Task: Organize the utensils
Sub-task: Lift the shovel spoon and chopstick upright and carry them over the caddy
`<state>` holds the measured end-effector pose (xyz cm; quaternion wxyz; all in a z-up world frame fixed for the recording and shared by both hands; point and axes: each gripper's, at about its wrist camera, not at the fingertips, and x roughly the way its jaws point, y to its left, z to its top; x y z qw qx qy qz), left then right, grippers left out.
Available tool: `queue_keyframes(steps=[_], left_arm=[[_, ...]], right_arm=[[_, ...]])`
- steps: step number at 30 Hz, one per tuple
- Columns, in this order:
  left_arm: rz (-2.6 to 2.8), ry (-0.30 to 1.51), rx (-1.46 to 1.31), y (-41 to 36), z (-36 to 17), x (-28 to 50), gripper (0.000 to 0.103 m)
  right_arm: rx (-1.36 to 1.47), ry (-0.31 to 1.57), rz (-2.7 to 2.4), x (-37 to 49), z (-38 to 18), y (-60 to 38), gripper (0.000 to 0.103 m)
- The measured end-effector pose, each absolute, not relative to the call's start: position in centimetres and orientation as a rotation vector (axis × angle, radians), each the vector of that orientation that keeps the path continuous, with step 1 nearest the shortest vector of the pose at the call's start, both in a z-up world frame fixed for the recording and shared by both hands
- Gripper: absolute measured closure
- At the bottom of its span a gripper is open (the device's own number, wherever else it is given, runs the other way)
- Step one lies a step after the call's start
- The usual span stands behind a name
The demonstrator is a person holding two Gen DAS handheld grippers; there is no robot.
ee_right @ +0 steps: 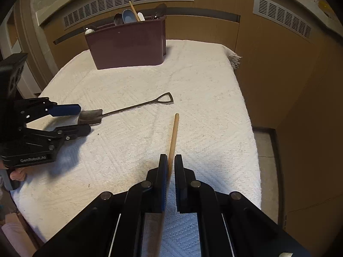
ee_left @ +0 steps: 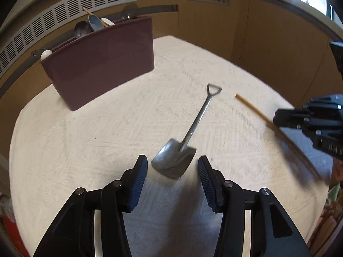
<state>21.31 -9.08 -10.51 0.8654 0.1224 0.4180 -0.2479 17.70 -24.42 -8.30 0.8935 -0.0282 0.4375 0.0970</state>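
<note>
White textured cloth (ee_right: 203,90) on table; maroon utensil caddy (ee_right: 128,45) at far edge.
Left gripper (ee_left: 172,169) spread wide around shovel-shaped spoon (ee_left: 184,141) bowl, not touching; right gripper (ee_right: 170,162) clamps wooden chopstick (ee_right: 174,132).

Shovel-shaped spoon (ee_left: 186,138): bare metal, dull sheen, blade scuffed. Chopstick (ee_right: 172,138): pale wood, matt. Bench cover (ee_right: 203,98): cream woven cloth, rough ribbed texture. Utensil holder (ee_left: 103,64): maroon plastic, smooth, matt. Left claw (ee_left: 172,171) pads (ee_left: 139,182): blue ribbed rubber; frame black matt plastic, metal pivot pins.
</note>
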Motion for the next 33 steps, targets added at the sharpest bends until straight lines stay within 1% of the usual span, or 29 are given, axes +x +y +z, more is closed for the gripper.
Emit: queue_keyframes(steps=[1, 2, 4, 5, 6, 7, 10, 13, 16, 18, 19, 21, 22, 23, 24, 25, 26, 27, 28, 33], left_arm=[[-0.519, 0.876, 0.237, -9.1, -10.6, 21.5, 0.056], [-0.512, 0.869, 0.222, -9.1, -10.6, 21.5, 0.063], [-0.502, 0.858, 0.187, -8.9, -10.6, 21.3, 0.065], [-0.497, 0.848, 0.163, -8.6, -10.4, 21.0, 0.075], [-0.489, 0.833, 0.148, -8.3, -10.0, 20.6, 0.090], [-0.481, 0.814, 0.129, -7.9, -9.5, 20.3, 0.095], [-0.430, 0.723, 0.055, -6.0, -6.7, 19.1, 0.095], [-0.425, 0.699, 0.039, -4.9, -5.1, 18.6, 0.095], [-0.431, 0.725, 0.062, -4.7, -5.1, 18.4, 0.093], [-0.432, 0.750, 0.072, -4.8, -5.6, 18.2, 0.091], [-0.437, 0.766, 0.070, -4.9, -6.1, 18.3, 0.088], [-0.441, 0.796, 0.064, -5.1, -6.8, 18.2, 0.081], [-0.448, 0.812, 0.062, -5.1, -7.1, 18.2, 0.075], [-0.454, 0.825, 0.064, -5.3, -7.5, 18.3, 0.065], [-0.458, 0.835, 0.070, -5.5, -7.7, 18.4, 0.060], [-0.457, 0.838, 0.079, -5.8, -7.9, 18.4, 0.052], [-0.455, 0.838, 0.092, -6.1, -8.0, 18.5, 0.049], [-0.461, 0.838, 0.109, -6.5, -8.2, 18.6, 0.049], [-0.467, 0.837, 0.121, -6.8, -8.2, 18.7, 0.049], [-0.530, 0.831, 0.227, -8.7, -9.2, 20.3, 0.049]], right_arm=[[-0.057, 0.904, 0.204, 17.7, -8.2, -24.4, 0.098], [-0.056, 0.899, 0.205, 17.6, -8.1, -24.3, 0.098], [-0.055, 0.895, 0.205, 17.8, -8.0, -24.1, 0.098], [-0.051, 0.896, 0.206, 17.9, -7.9, -24.1, 0.098], [-0.045, 0.897, 0.207, 18.0, -7.8, -24.0, 0.098], [-0.040, 0.895, 0.210, 18.1, -7.7, -24.0, 0.098], [-0.026, 0.870, 0.223, 17.9, -6.9, -23.9, 0.098], [-0.055, 0.849, 0.226, 17.7, -6.3, -23.6, 0.098], [-0.114, 0.887, 0.226, 17.8, -7.0, -23.3, 0.095], [-0.104, 0.921, 0.215, 18.1, -7.9, -23.5, 0.092], [-0.088, 0.935, 0.212, 18.3, -8.4, -23.7, 0.092], [-0.046, 0.974, 0.194, 19.1, -9.3, -24.2, 0.092], [-0.026, 0.977, 0.192, 19.3, -9.5, -24.4, 0.091], [-0.011, 0.968, 0.190, 19.4, -9.5, -24.6, 0.090], [-0.008, 0.973, 0.188, 19.6, -9.5, -24.6, 0.090], [-0.020, 0.971, 0.186, 19.6, -9.5, -24.4, 0.090], [-0.037, 0.970, 0.184, 19.6, -9.4, -24.2, 0.091], [-0.057, 0.969, 0.183, 19.4, -9.4, -24.0, 0.091], [-0.067, 0.970, 0.185, 19.3, -9.3, -23.9, 0.097], [0.034, 0.977, 0.241, 18.8, -8.3, -25.0, 0.098]])
